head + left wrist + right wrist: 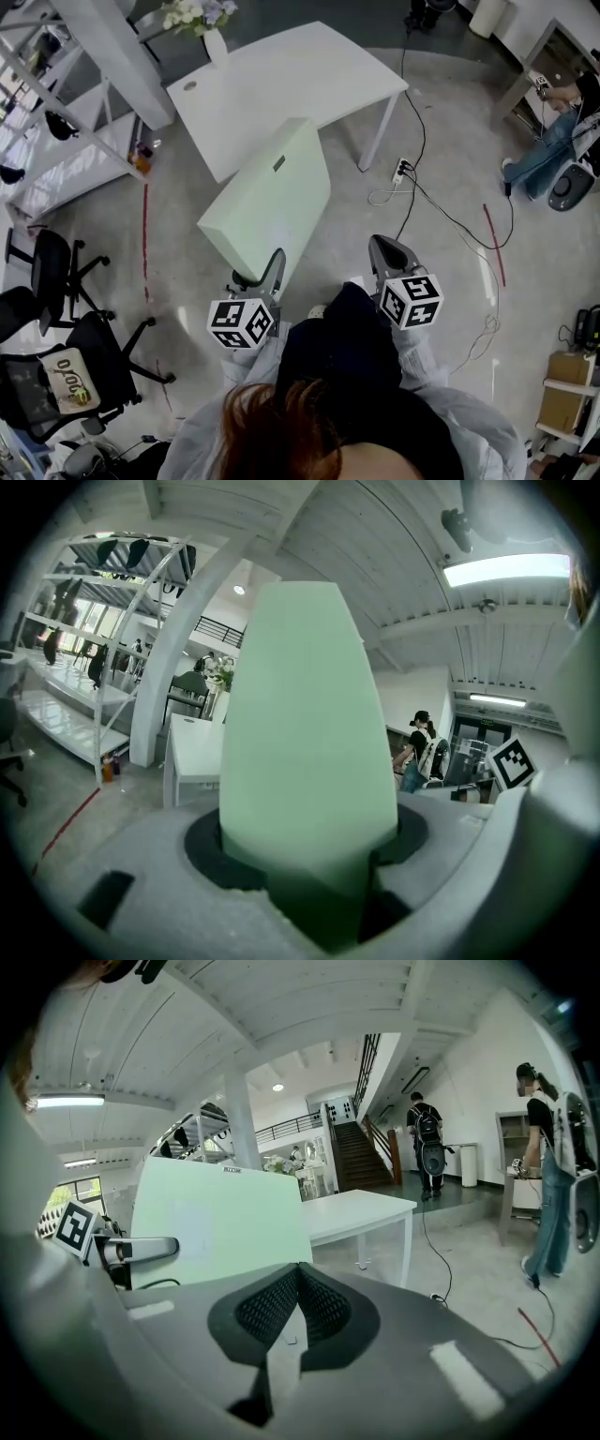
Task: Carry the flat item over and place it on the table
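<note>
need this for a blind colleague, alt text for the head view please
Seen from above, the person's left gripper clamps the near edge of a pale green flat panel, held out toward a white table ahead. The right gripper, beside it, holds nothing; cables trail across the floor.

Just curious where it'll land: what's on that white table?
A vase of flowers at the table's far edge. The green panel covers part of its near edge.

Green panel matt, smooth (foam-like); white table smooth.
</note>
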